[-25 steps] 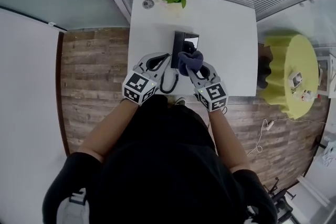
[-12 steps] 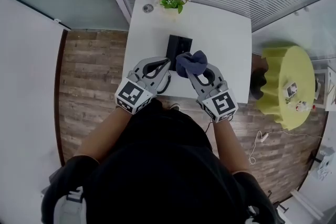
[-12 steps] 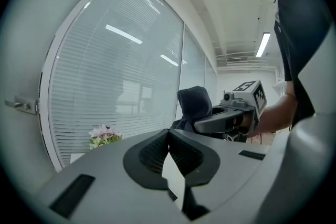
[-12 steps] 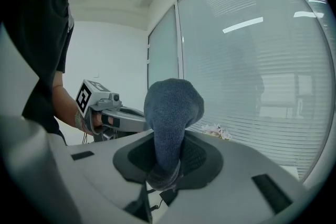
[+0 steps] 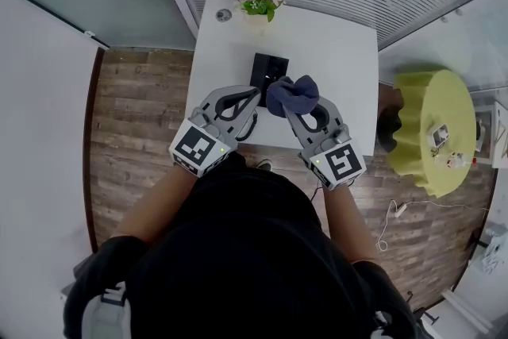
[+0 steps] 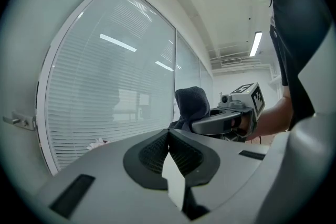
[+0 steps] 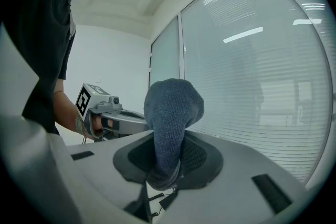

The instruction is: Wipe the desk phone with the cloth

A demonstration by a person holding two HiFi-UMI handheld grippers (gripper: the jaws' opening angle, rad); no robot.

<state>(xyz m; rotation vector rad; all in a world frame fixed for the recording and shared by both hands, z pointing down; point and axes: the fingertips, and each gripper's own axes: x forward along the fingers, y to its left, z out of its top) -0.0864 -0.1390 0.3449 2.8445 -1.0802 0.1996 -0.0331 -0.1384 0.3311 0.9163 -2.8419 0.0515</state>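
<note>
The cloth (image 5: 292, 95) covers the near right corner of the desk phone (image 5: 268, 69), which stands on the white table (image 5: 341, 67); its handset and keys are too small to make out. The right gripper (image 7: 169, 178) pinches the cloth, which hides its tips from above. The left gripper (image 6: 168, 136) has its jaws pressed together with nothing between them. A second ago the cloth covered more of the phone.

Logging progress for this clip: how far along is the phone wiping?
Done: the cloth is clamped in the right gripper. In hand: it is held close to the desk phone on the table, contact unclear. The left gripper is shut, empty. Left: the wiping itself.
</note>
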